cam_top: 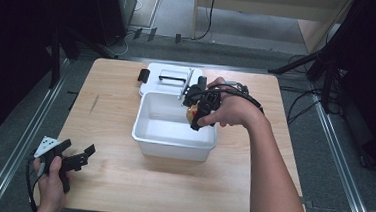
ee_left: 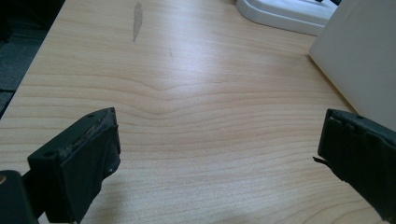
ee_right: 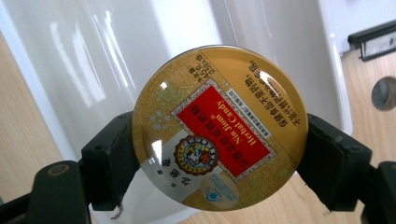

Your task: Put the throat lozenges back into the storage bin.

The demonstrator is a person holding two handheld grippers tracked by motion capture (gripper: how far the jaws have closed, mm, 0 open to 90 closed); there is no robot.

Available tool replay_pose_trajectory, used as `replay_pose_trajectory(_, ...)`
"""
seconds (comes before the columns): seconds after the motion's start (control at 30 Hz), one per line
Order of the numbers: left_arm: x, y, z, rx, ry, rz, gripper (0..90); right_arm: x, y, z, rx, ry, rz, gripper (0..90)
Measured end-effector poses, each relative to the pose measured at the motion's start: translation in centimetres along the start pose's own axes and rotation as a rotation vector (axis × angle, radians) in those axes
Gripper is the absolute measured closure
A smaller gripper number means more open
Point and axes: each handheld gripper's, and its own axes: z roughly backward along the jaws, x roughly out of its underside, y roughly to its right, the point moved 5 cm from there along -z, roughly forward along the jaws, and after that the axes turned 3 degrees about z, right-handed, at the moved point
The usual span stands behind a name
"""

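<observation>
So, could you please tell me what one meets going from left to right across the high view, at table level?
Left claw held open near the table's front left corner → white tub → right claw gripping the round candy tin over the tub's right side.

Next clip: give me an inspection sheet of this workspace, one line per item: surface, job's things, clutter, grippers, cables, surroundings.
Surface: wooden table, pale, with a grey scuff.
Job's things: white bin, open; its lid lies flat behind it; round gold candy tin.
Clutter: nothing seen.
Grippers: right gripper clamps the candy tin over the bin's far right corner; left gripper open, nothing between its jaws, near the table's front left corner.
Cables: loose cables on the floor, right.
Surroundings: grey floor, dark stands, metal rail.
</observation>
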Motion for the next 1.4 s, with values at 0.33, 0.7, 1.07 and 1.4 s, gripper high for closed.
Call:
replay_pose_trajectory(0.33, 0.0, 0.0, 0.0, 0.004, 0.003, -0.002, 0.0, 0.7, -0.4, -1.6, 0.013, -0.053, 0.134, 20.6)
replay_pose_trajectory(0.7, -0.1, -0.1, 0.0, 0.007, 0.007, 0.009, 0.0, 1.8, -0.3, -3.0, 0.004, -0.05, 0.142, 20.5)
replay_pose_trajectory(1.07, -0.1, -0.1, 0.0, 0.007, 0.005, 0.004, 0.0, 1.9, -0.5, -4.9, 0.001, -0.068, 0.13, 20.5)
replay_pose_trajectory(1.4, -0.1, -0.1, 0.0, 0.011, -0.001, 0.008, 0.0, 1.8, -0.7, -6.4, -0.022, -0.109, 0.136, 20.4)
